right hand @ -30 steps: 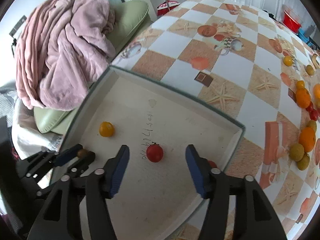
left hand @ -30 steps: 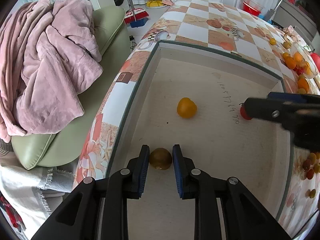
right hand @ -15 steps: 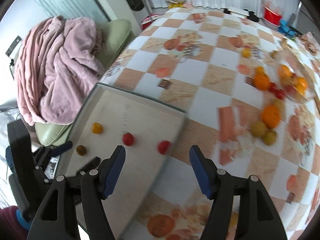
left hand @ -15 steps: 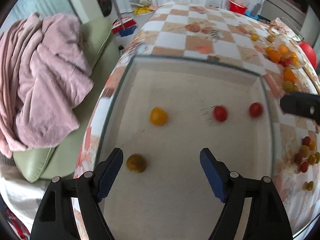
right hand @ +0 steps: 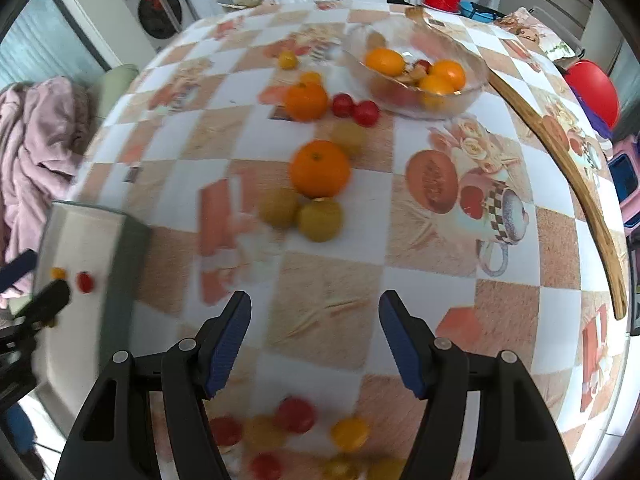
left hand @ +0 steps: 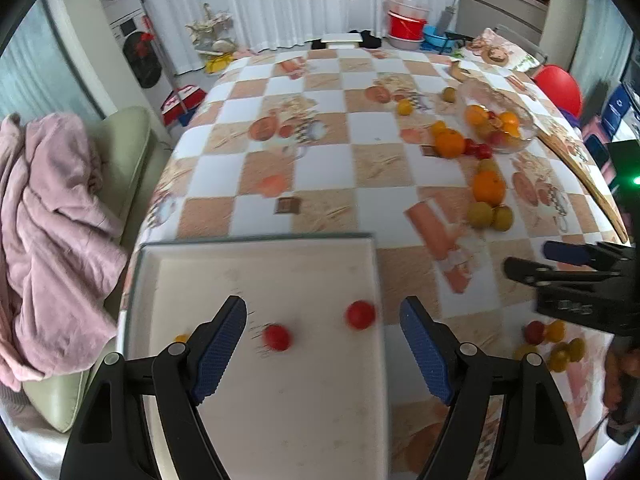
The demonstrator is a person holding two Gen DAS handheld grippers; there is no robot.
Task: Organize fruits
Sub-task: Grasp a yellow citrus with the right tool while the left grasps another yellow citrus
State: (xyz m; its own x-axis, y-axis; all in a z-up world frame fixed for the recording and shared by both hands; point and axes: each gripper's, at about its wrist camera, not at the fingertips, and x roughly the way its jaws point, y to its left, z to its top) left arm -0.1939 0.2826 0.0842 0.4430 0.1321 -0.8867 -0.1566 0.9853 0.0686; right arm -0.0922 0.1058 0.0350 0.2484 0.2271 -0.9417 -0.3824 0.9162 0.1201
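While both the left gripper (left hand: pixel 322 340) and the right gripper (right hand: pixel 315 338) are wide open and hold nothing, two red tomatoes (left hand: pixel 277 337) sit in the white tray (left hand: pixel 256 242), so next comes grabbing more little fruits (right hand: pixel 294 414) off the table (right hand: pixel 328 300).
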